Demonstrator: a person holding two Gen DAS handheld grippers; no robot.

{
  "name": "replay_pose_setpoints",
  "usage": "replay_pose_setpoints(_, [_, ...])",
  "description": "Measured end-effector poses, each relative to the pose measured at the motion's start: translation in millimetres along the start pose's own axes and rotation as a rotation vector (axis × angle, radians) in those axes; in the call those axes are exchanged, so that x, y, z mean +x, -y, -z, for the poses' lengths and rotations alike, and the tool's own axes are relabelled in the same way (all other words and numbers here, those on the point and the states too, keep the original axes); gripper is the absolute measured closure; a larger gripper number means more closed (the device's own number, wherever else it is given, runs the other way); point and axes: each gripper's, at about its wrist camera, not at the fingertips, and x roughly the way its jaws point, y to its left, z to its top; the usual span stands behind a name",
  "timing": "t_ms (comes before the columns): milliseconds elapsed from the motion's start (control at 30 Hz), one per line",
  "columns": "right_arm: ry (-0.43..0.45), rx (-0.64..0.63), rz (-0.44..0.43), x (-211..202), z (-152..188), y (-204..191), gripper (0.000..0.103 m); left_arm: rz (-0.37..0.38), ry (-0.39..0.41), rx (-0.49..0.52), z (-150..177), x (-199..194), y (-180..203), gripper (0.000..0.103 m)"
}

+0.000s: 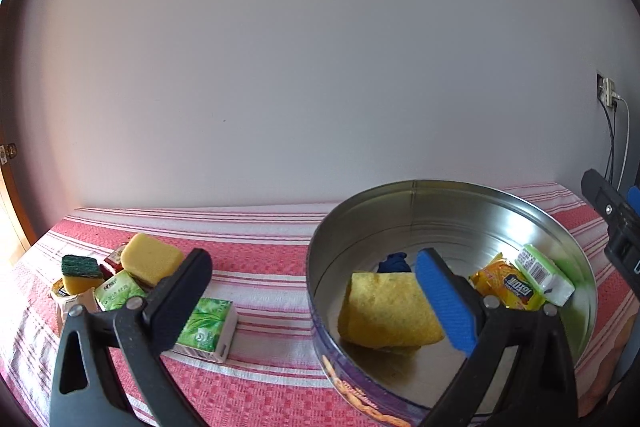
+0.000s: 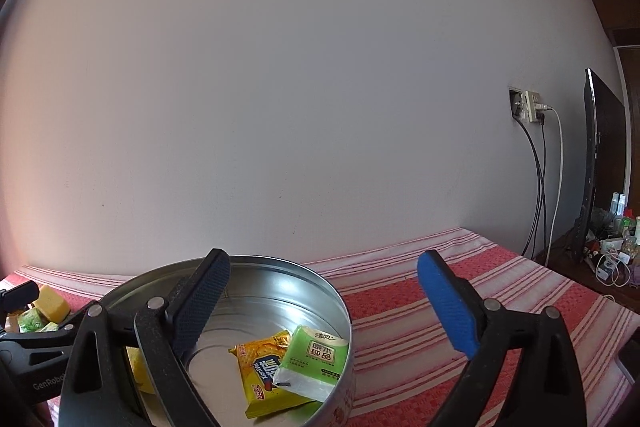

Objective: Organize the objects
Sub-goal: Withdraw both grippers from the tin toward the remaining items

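A round metal tin [image 1: 460, 199] stands on the red striped cloth and also shows in the right wrist view [image 2: 280, 263]. In it lie a yellow cloth [image 1: 386, 311], a yellow snack packet [image 1: 508, 287] [image 2: 260, 367], a green tissue pack [image 1: 544, 273] [image 2: 316, 359] and a small blue thing [image 1: 394, 263]. My left gripper [image 1: 316, 301] is open and empty over the tin's left rim. My right gripper [image 2: 324, 303] is open and empty over the tin's right side. A green tissue pack [image 1: 208, 325] lies under my left finger.
A pile at the left holds a yellow sponge [image 1: 150, 259], a green-topped sponge [image 1: 80, 273], a tissue pack [image 1: 118, 289] and small packets. A wall stands behind the table. A wall socket with cables [image 2: 532, 107] and a dark screen [image 2: 600, 163] are at the right.
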Motion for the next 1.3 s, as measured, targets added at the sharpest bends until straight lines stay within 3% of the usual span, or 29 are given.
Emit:
replay_pose_setpoints(167, [0.004, -0.024, 0.014, -5.6, 1.2, -5.5, 0.007, -0.027, 0.004, 0.002, 4.3, -3.2, -16.9, 0.001])
replay_pose_setpoints(333, [-0.048, 0.003, 0.018, -5.5, 3.9, -10.7, 0.007, -0.050, -0.004, 0.003, 9.0, -7.4, -36.7, 0.001])
replay_pose_setpoints(667, [-0.079, -0.023, -0.019, -23.7, 11.4, -47.0, 0.007, -0.077, -0.014, -0.035, 13.3, -11.1, -75.9, 0.001])
replay_pose_setpoints(967, [-0.118, -0.040, -0.106, -36.7, 19.4, -92.1, 0.007, -0.094, -0.030, -0.046, 15.1, -11.6, -107.4, 0.001])
replay_pose_setpoints(1300, [-0.178, -0.071, -0.219, -45.8, 28.1, -157.2, 0.007, -0.121, -0.122, -0.118, 21.2, 0.5, -183.4, 0.001])
